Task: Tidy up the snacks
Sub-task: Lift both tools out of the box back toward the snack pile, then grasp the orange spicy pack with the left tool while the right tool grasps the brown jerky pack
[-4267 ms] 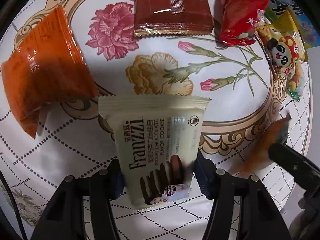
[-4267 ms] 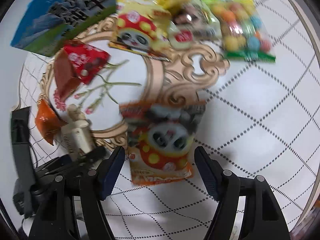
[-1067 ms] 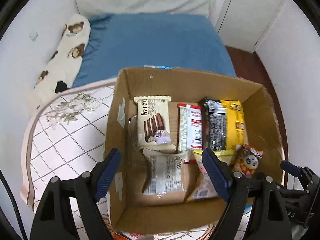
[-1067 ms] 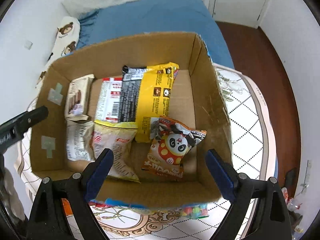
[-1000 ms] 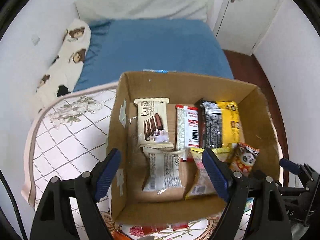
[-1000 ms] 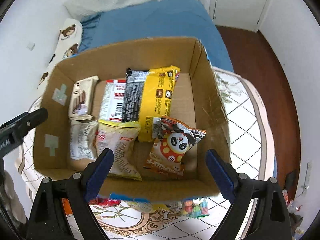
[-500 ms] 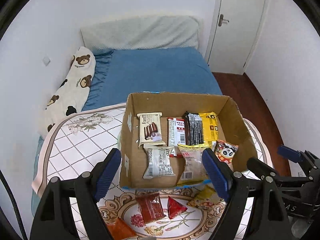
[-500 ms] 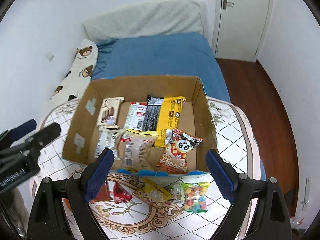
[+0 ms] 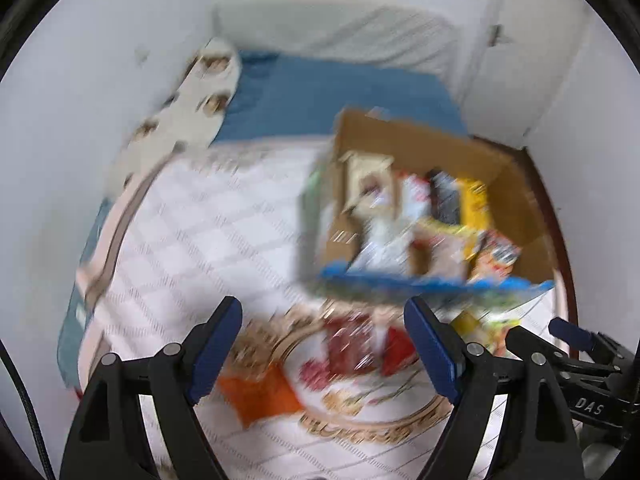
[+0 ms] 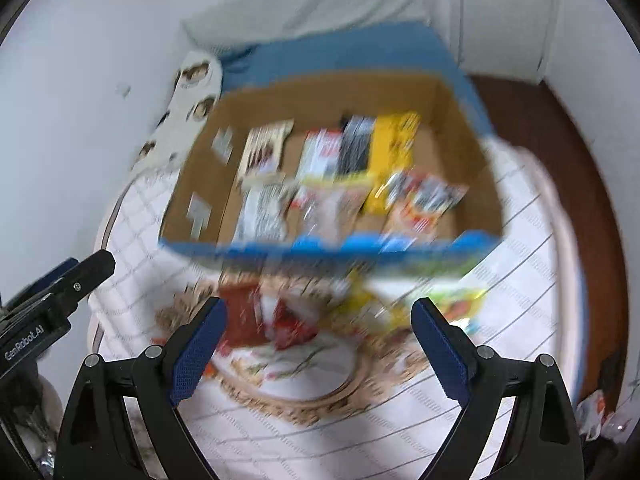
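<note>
Both views are motion-blurred. A cardboard box point(image 9: 516, 184) holding several snack packs stands at the table's far side; it also shows in the right wrist view point(image 10: 452, 120). In front of it lie loose snacks: an orange pack point(image 9: 260, 394), a dark red pack point(image 9: 348, 348), a red pack point(image 9: 396, 346) and a yellow pack point(image 9: 470, 322). The right wrist view shows the dark red pack point(image 10: 238, 314), the red pack point(image 10: 290, 326) and a candy bag point(image 10: 460, 304). My left gripper point(image 9: 323, 344) and right gripper point(image 10: 318, 340) are open, empty, above the table.
The table has a white checked cloth with a gold floral ring point(image 10: 288, 388). A blue bed point(image 9: 328, 96) with a bear-print pillow point(image 9: 188, 108) lies behind the table. A door point(image 9: 516, 40) and dark wood floor point(image 10: 560, 128) are at the right.
Both grippers have moved fast, blurring the views. The left view has swung left, so the box now sits to its right. Both grippers stay open and empty.
</note>
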The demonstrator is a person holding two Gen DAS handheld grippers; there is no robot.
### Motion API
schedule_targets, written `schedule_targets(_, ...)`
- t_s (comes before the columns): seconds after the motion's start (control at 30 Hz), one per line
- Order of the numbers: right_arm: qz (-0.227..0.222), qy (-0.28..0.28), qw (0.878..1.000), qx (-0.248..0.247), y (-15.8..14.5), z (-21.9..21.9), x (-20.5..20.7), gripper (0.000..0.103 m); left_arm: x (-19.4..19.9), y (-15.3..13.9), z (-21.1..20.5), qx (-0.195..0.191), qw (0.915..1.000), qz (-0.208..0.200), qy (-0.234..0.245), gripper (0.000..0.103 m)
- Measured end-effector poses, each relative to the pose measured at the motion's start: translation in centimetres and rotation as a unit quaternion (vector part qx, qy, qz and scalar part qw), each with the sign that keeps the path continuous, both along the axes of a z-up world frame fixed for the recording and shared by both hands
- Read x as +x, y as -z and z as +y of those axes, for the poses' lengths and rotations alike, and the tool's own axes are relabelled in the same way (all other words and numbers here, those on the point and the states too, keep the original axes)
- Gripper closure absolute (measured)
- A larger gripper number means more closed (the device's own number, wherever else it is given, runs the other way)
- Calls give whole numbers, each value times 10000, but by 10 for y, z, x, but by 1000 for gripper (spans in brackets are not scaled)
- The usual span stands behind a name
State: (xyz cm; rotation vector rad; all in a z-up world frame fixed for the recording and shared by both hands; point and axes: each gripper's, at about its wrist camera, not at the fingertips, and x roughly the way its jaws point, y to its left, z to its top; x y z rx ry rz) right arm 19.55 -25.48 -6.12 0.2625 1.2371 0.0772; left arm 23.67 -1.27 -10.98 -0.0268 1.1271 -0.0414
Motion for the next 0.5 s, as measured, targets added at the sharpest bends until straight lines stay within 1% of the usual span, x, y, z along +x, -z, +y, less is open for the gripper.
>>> schedule_targets(0.13, 384, -210, 9983, 396, 42, 33, 1, 9, -10, 42, 43, 41, 9970, 655, -414, 20)
schedule_targets(0.17, 448, -275, 9974, 499, 51, 42, 2, 10, -12, 53, 54, 70, 9956, 781, -512, 20)
schedule_targets(0.2, 499, -327, 9968, 525, 58, 50, 4, 15, -14, 63, 62, 92, 9940, 920, -582, 20)
schedule_targets(0.3, 650, -530, 9951, 517, 84, 82, 14, 23, -21, 91, 79, -12, 9888, 1307, -720, 20)
schedule_targets(0.4, 784, -632, 9938, 482, 105, 102, 25, 28, -23, 121, 84, -40, 9829, 1690, -725, 20)
schedule_targets(0.43, 840, -659, 9933, 452, 112, 109, 28, 29, -24, 131, 85, -115, 9803, 1836, -714, 20)
schedule_targets(0.47, 904, -681, 9928, 384, 119, 114, 32, 30, -26, 139, 85, -147, 9787, 1912, -729, 20)
schedule_targets(0.5, 955, -702, 9924, 325, 126, 117, 35, 30, -28, 146, 84, -77, 9789, 1914, -705, 20)
